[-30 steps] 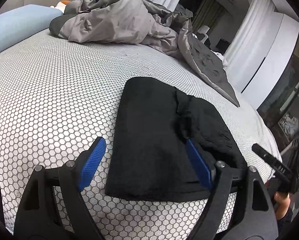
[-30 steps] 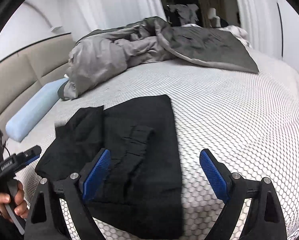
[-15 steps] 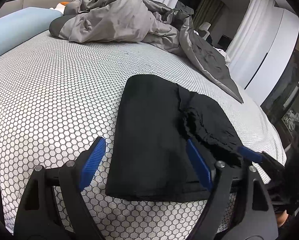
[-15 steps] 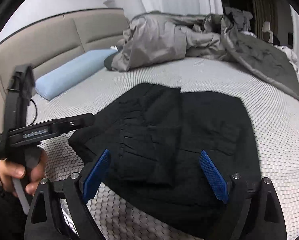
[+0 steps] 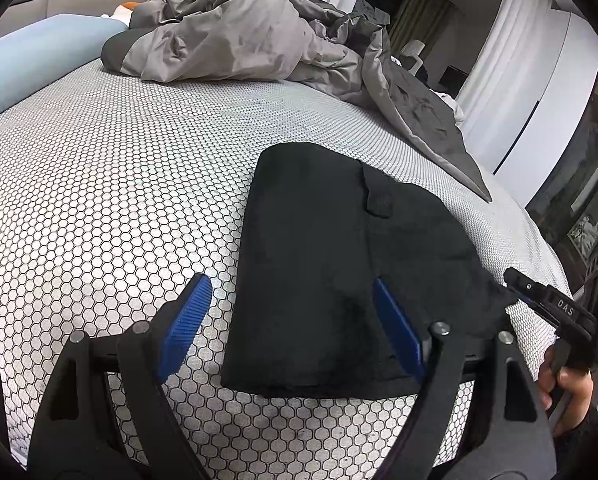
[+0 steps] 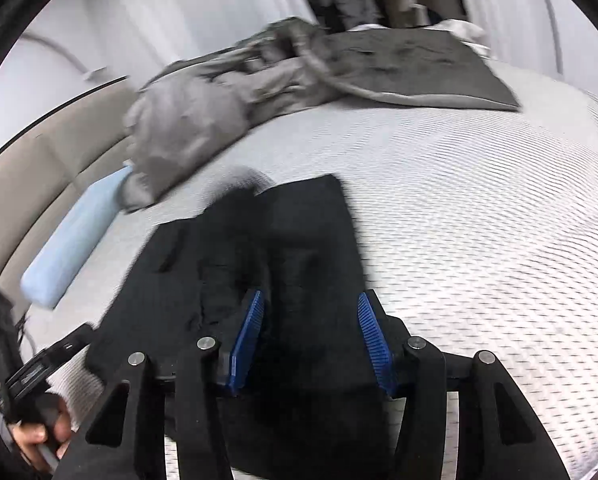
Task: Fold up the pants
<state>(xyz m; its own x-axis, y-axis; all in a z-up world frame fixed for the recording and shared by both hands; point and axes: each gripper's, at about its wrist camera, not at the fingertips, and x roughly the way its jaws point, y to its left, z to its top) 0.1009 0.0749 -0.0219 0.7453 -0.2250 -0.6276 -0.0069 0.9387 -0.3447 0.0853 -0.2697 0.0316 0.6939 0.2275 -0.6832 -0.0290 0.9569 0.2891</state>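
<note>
Black pants lie folded into a block on the honeycomb-patterned bed sheet. My left gripper hovers open over the block's near left part: its left pad is above bare sheet, its right pad above the cloth. The right wrist view is blurred. There my right gripper stands low over the pants with its jaws closing; black cloth lies between the blue pads, but I see no pinch. From the left wrist view, the right gripper reaches the block's right edge, held by a hand.
A rumpled grey duvet covers the far side of the bed. A light blue pillow lies by the beige headboard. White wardrobe doors stand beyond the bed's right edge. A hand holds the left gripper at lower left.
My right gripper swung across the pants and back, and its jaws narrowed. The rumpled right layer of the pants now lies flatter. The left gripper kept still.
</note>
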